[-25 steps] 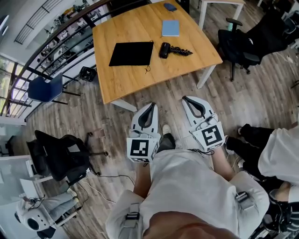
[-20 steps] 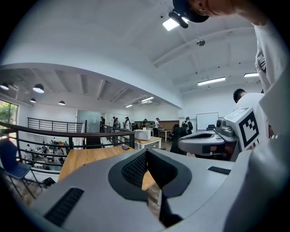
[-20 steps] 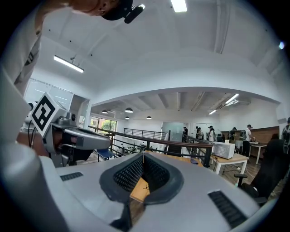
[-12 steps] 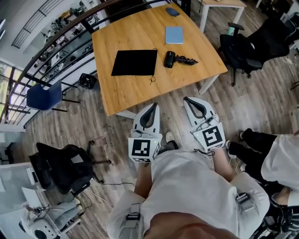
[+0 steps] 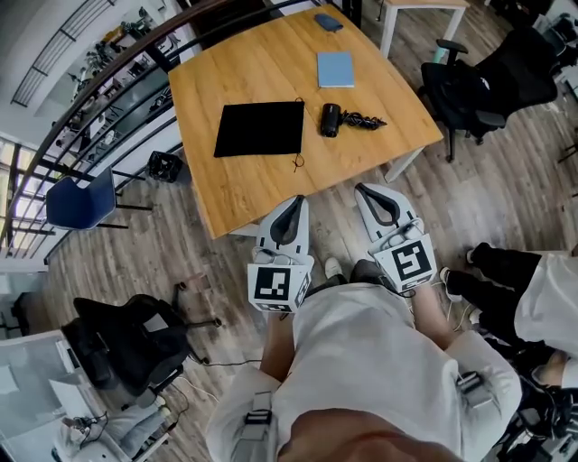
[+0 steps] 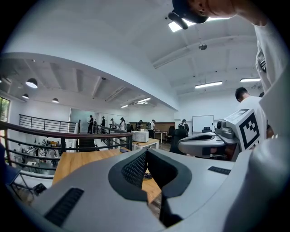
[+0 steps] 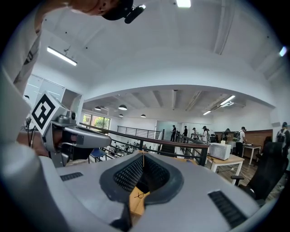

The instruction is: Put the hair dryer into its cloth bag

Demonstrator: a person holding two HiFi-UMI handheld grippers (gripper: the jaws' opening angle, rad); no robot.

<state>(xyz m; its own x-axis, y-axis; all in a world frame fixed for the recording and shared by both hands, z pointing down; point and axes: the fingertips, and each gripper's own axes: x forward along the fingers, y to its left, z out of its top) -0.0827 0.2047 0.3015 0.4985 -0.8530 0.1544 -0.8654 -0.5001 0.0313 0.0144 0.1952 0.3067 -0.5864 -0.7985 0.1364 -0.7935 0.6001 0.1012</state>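
Note:
The black cloth bag (image 5: 259,128) lies flat on the wooden table (image 5: 244,185), its drawstring at the right corner. Just right of it lies the black hair dryer (image 5: 331,119), with its coiled cord (image 5: 363,119) trailing right. My left gripper (image 5: 291,204) and right gripper (image 5: 364,190) are held side by side over the floor, short of the table's near edge. Both are shut with nothing in them. In the left gripper view the jaws (image 6: 146,152) meet at the tip, with the table (image 6: 79,161) beyond. The right gripper view shows its closed jaws (image 7: 143,155) too.
A blue notebook (image 5: 335,69) and a small dark item (image 5: 328,22) lie at the table's far side. A black office chair (image 5: 483,86) stands to the right, a blue chair (image 5: 79,197) and a laden black chair (image 5: 126,329) to the left. A railing (image 5: 108,77) runs behind. A person's sleeve (image 5: 546,298) is at the right.
The table with the bag and dryer has drawn nearer and lower in the head view. Both grippers stay shut, side by side, and keep their place in front of the body.

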